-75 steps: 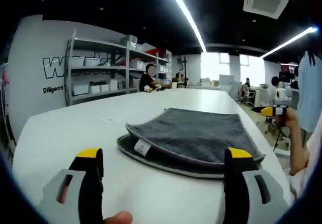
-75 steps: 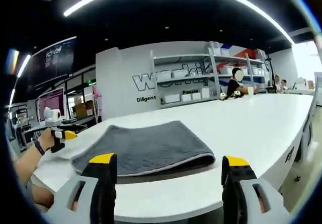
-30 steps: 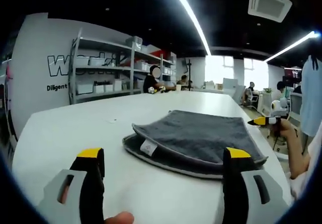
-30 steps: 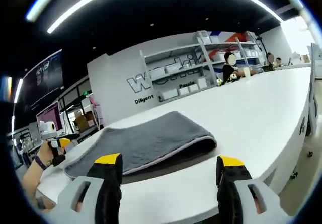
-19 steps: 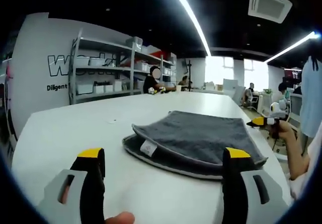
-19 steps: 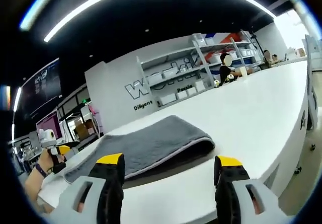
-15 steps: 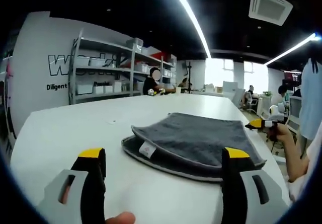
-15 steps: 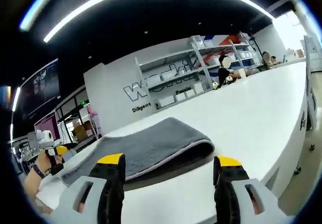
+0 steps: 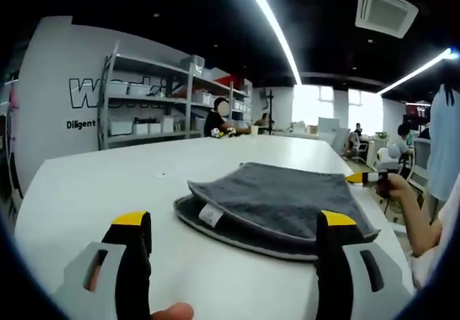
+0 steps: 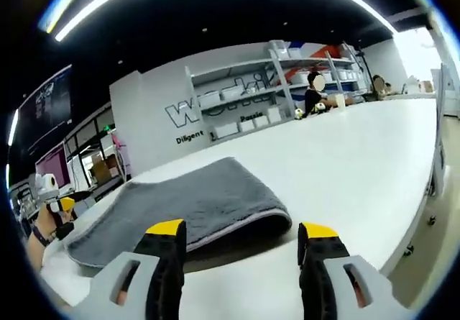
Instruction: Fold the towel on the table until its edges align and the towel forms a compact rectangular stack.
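Observation:
A grey towel [image 9: 277, 201] lies folded on the white table [image 9: 100, 190], its top layer slightly set back from the lower one, a small white label showing at its near corner. My left gripper [image 9: 230, 252] hovers open just short of that near edge, nothing between its yellow-tipped jaws. In the right gripper view the same towel [image 10: 187, 205] shows its rounded fold toward me, and my right gripper [image 10: 241, 252] is open in front of that fold. The right gripper [image 9: 363, 178], held in a hand, also appears at the towel's far right side in the left gripper view.
The long white table [image 10: 374, 154] stretches far beyond the towel. Metal shelving [image 9: 158, 104] with boxes lines the back wall. A person [image 9: 215, 115] sits at the far end of the table, others farther off. The table edge [image 10: 424, 190] drops off at right.
The right gripper's view has come lower and closer to the towel's fold. In the left gripper view the hand with the other gripper has shifted slightly left toward the towel. The towel lies unchanged.

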Demonstrator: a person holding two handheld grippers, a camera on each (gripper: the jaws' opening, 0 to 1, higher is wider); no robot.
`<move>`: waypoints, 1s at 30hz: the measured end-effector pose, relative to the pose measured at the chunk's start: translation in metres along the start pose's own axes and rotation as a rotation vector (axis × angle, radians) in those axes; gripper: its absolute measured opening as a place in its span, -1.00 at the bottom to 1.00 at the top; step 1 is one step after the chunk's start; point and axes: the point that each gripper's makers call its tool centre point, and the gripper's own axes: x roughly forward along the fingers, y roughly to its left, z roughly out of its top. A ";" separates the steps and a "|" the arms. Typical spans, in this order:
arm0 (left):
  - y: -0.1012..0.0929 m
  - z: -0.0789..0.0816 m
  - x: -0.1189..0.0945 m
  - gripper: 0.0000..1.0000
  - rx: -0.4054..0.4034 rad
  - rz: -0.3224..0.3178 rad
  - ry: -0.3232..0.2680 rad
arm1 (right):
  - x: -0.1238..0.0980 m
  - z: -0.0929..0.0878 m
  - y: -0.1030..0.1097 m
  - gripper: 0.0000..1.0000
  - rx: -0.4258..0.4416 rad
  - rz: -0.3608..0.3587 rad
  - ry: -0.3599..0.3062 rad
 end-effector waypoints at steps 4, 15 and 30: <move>0.001 0.002 0.000 0.88 -0.001 0.001 -0.004 | -0.001 -0.001 -0.004 0.08 0.030 0.014 0.006; 0.004 0.004 -0.001 0.87 0.002 0.000 -0.009 | 0.004 -0.006 -0.019 -0.33 0.039 0.023 0.038; 0.010 0.005 -0.001 0.87 0.006 0.005 -0.001 | 0.010 -0.015 -0.030 -0.52 -0.172 -0.059 0.094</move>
